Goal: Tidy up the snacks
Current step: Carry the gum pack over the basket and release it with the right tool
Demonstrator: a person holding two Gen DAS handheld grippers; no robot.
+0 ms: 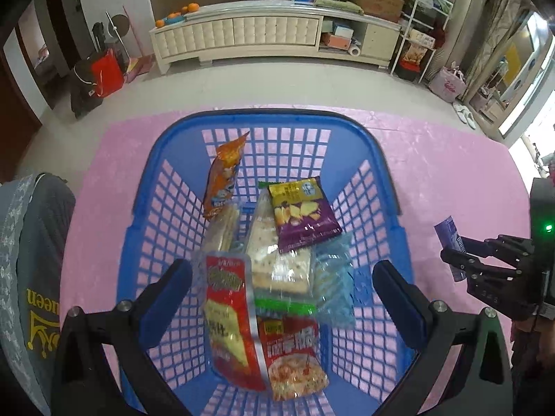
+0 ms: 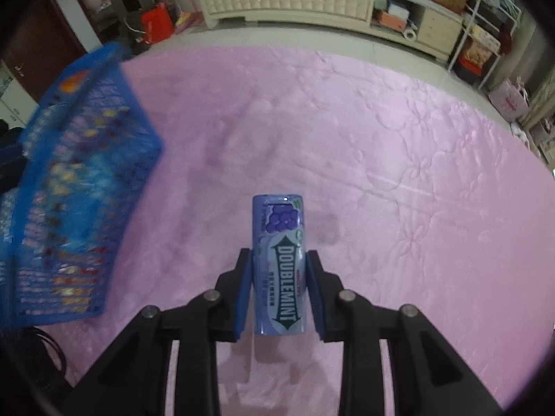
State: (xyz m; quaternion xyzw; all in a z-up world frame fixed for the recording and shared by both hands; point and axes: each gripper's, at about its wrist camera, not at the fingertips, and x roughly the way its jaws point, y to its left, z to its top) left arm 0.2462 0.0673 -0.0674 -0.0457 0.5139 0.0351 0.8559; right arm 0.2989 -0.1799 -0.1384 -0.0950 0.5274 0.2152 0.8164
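Left gripper [image 1: 282,287] nearest the lens in the left wrist view: fingers spread wide, nothing between the pads, hanging over the blue basket [image 1: 166,159]. Basket is a lattice-walled plastic one sitting on the pink quilted cloth [image 1: 433,145].

Basket contents, piled and overlapping:
- red packet [image 1: 225,315] upright-ish at the near left, blurred
- red and white packet with a food photo [image 1: 295,353] next to it, near side
- clear pack of crackers [image 1: 277,260] in the middle
- purple and yellow chip bag [image 1: 301,215] lying on top of the crackers
- orange packet [image 1: 223,176] leaning on the far left wall
- pale blue wrapper [image 1: 334,277] against the right wall
- green-edged pack partly buried under the pile, can't read it

Right gripper [image 2: 279,277]: pads pressed onto both sides of a purple Doublemint gum tin [image 2: 279,263], tin upright along the fingers, grape print at the far end. It sits clear of the basket, out over the pink cloth; can't tell if the tin's far end touches the cloth or is lifted. In the right wrist view the basket is off to the left, motion-blurred. In the left wrist view the same tin and gripper show at the right edge, beside the basket, outside it

Background: cream cabinet [image 1: 242,34] along the far wall with oranges [image 1: 189,8] on top
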